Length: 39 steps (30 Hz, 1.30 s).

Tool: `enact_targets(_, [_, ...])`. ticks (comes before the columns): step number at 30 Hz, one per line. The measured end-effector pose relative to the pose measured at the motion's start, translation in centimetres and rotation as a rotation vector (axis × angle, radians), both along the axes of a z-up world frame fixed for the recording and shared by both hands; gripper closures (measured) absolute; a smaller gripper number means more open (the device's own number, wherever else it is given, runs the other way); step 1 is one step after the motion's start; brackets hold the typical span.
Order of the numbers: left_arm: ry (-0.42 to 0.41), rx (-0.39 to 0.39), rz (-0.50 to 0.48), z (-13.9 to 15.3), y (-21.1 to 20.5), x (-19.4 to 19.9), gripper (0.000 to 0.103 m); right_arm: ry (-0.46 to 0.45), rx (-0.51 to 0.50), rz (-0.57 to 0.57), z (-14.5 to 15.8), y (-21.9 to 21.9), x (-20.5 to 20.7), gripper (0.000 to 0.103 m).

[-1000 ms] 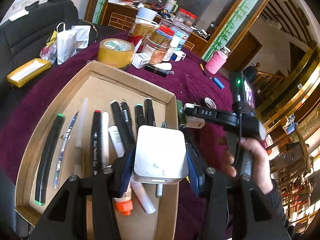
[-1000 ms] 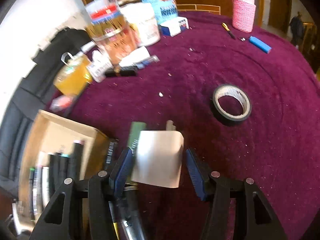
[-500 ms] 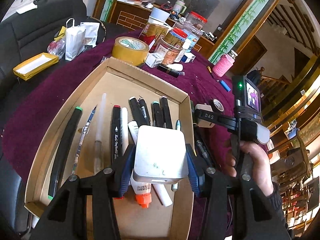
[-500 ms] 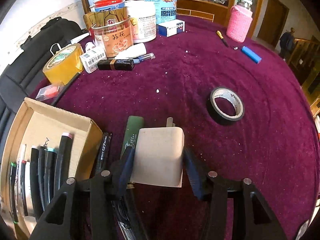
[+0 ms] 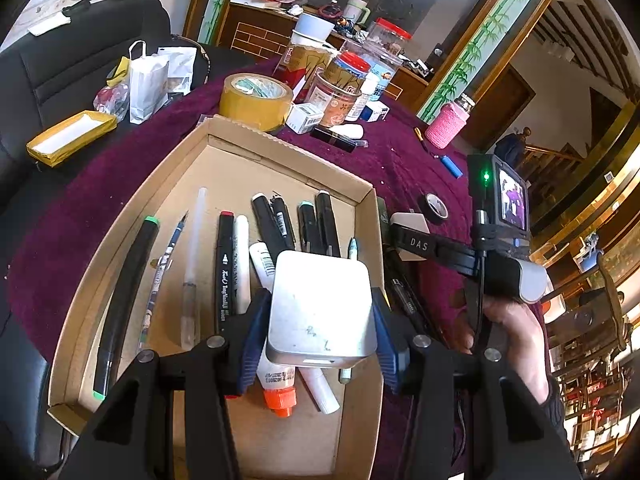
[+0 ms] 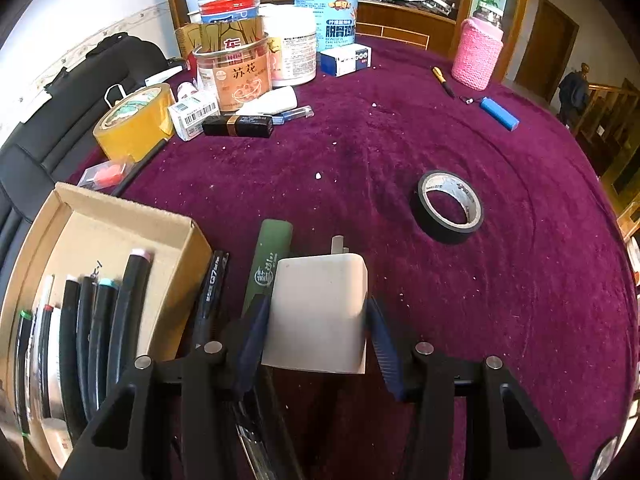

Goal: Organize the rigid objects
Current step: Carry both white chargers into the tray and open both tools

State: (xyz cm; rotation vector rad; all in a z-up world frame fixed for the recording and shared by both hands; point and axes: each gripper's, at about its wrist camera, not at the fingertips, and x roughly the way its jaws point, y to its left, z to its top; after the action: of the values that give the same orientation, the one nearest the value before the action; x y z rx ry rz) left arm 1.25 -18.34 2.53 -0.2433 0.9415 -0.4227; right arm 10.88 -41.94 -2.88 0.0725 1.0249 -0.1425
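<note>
My left gripper [image 5: 316,336] is shut on a white square charger block [image 5: 322,308] and holds it above the right side of a shallow cardboard tray [image 5: 224,140] full of pens and markers [image 5: 224,272]. My right gripper [image 6: 316,332] is shut on a white plug adapter [image 6: 318,312] with metal prongs, held just above the purple tablecloth right of the tray [image 6: 120,208]. The right gripper also shows in the left wrist view [image 5: 408,236], beside the tray's right wall.
A green pen case [image 6: 270,256] and black pens [image 6: 212,288] lie on the cloth beside the tray. A black tape roll [image 6: 450,208], yellow tape roll [image 6: 134,120], jars [image 6: 236,68], pink bottle [image 6: 478,52] and blue cylinder [image 6: 500,114] stand farther back.
The left gripper has drawn back and up with the charger block, so more of the tray shows. The right gripper has steadied and lifted slightly with the adapter.
</note>
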Motion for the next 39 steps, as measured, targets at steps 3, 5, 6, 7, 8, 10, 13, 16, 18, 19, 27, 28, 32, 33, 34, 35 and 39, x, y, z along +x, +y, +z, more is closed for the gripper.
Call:
enact_targets(3, [0.002,0.003,-0.002,-0.1,-0.2,0.2,0.056,-0.008,0.003,0.003,0.1,0.0,-0.3,0.050])
enact_targets(5, [0.005,0.007,-0.004,-0.2,-0.3,0.3,0.056,-0.021,0.002,0.002,0.3,0.1,-0.5,0.050])
enact_targets(6, [0.008,0.007,-0.005,-0.2,-0.4,0.4,0.056,-0.026,0.002,0.000,0.4,0.1,-0.6,0.050])
enact_targets(7, [0.008,0.007,-0.005,-0.2,-0.4,0.4,0.056,-0.031,0.006,-0.002,0.6,0.0,-0.7,0.050])
enact_targets(8, [0.006,0.007,-0.004,-0.2,-0.4,0.4,0.056,-0.034,0.010,-0.001,0.7,0.0,-0.7,0.050])
enact_targets(10, [0.006,0.009,-0.005,-0.3,-0.5,0.6,0.056,-0.043,0.007,0.004,0.9,0.2,-0.8,0.050])
enact_targets(13, [0.007,0.010,-0.002,-0.3,-0.5,0.7,0.056,-0.057,0.007,0.003,1.3,0.3,-1.1,0.050])
enact_targets(16, [0.009,0.004,0.014,-0.3,0.1,1.0,0.056,-0.074,0.052,-0.002,1.8,-0.1,-1.5,0.050])
enact_targets(18, [0.014,-0.005,0.030,-0.3,0.9,1.1,0.056,-0.094,0.077,-0.007,2.3,-0.3,-2.1,0.050])
enact_targets(19, [0.016,-0.008,0.040,-0.3,1.4,1.2,0.056,-0.106,0.098,-0.010,2.7,-0.4,-2.5,0.050])
enact_targets(27, [0.024,-0.009,0.108,-0.2,4.8,3.1,0.056,-0.216,0.225,0.080,7.4,1.9,-5.3,0.049])
enact_targets(28, [0.027,-0.010,0.109,-0.3,5.0,3.5,0.056,-0.221,0.241,0.108,7.6,2.6,-5.4,0.049])
enact_targets(32, [0.047,0.001,0.098,-0.8,5.6,6.0,0.056,-0.197,0.266,0.185,7.1,5.5,-4.8,0.049])
enact_targets(33, [0.051,0.004,0.095,-0.9,5.5,6.6,0.056,-0.183,0.272,0.195,6.6,6.1,-4.4,0.049])
enact_targets(34, [0.054,0.009,0.092,-1.0,5.4,7.1,0.056,-0.168,0.283,0.203,6.0,6.6,-3.9,0.049])
enact_targets(35, [0.062,0.016,0.085,-1.4,5.4,7.9,0.056,-0.156,0.291,0.208,5.5,7.0,-3.6,0.049])
enact_targets(39, [0.095,0.031,0.056,-2.3,4.7,10.6,0.056,-0.123,0.305,0.204,3.8,8.0,-1.9,0.049])
